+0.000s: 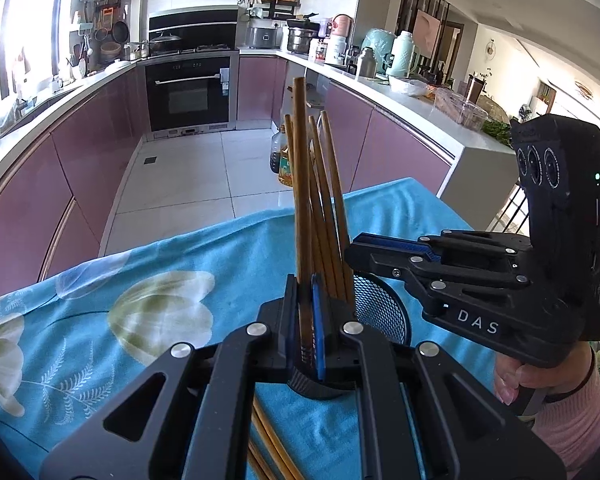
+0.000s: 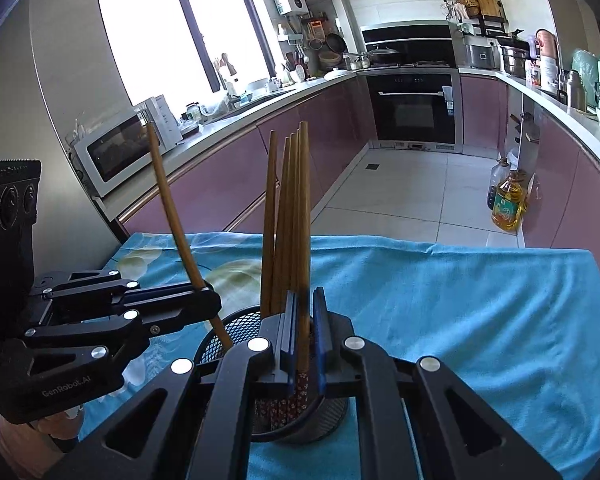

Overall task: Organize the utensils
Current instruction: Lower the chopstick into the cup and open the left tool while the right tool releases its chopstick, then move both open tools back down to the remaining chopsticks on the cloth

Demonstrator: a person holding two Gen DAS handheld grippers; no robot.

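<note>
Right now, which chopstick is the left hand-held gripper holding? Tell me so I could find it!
Find the blue flowered tablecloth, then the black mesh holder on it, full of upright brown chopsticks. Beside it, the left hand-held gripper pinches one chopstick. That one leans away to the left, alone, while the others stand bunched together.

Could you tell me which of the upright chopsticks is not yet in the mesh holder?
The chopstick clamped in the left gripper; it leans alone beside the mesh holder, while the other chopsticks stand bunched inside it.
</note>
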